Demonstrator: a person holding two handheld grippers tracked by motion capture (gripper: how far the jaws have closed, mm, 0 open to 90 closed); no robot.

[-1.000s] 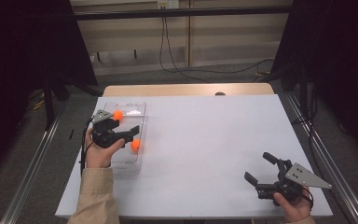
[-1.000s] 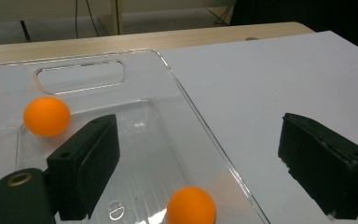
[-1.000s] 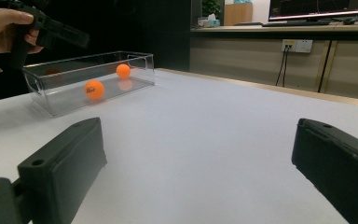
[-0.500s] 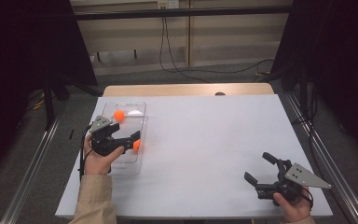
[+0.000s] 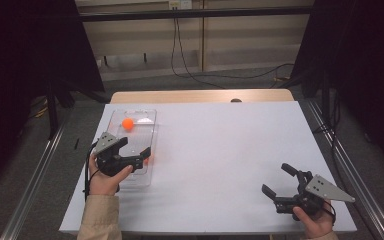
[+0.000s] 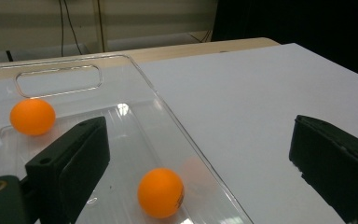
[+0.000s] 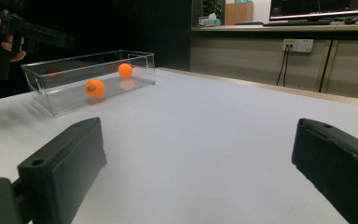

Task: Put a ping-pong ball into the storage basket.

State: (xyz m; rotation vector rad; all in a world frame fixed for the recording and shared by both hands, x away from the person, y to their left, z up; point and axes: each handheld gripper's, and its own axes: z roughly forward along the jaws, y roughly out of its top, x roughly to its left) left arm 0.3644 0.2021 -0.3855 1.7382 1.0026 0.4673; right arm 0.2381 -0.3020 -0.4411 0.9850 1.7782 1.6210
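Observation:
A clear plastic bin (image 5: 149, 116) stands on the left of the white table (image 5: 220, 145). One orange ball (image 5: 127, 123) lies at its far end. A second orange ball (image 5: 148, 160) rests near the bin's right wall, partly behind a jaw. My left gripper (image 5: 134, 146) hovers open over the bin's near half, holding nothing. In the left gripper view the near ball (image 6: 161, 192) lies between the jaws and below them, and the far ball (image 6: 32, 116) is beyond the left jaw. At the table's front right my right gripper (image 5: 276, 179) is open and holds nothing.
In the right gripper view the bin (image 7: 135, 58) stands far off to the left with both balls inside, and the other gripper (image 7: 28, 30) is above it. A bare wooden strip (image 5: 200, 96) runs along the table's far edge, and metal rails flank both sides.
My left gripper has drawn back toward the near end of the bin and turned slightly. Neither the balls nor the right gripper have moved.

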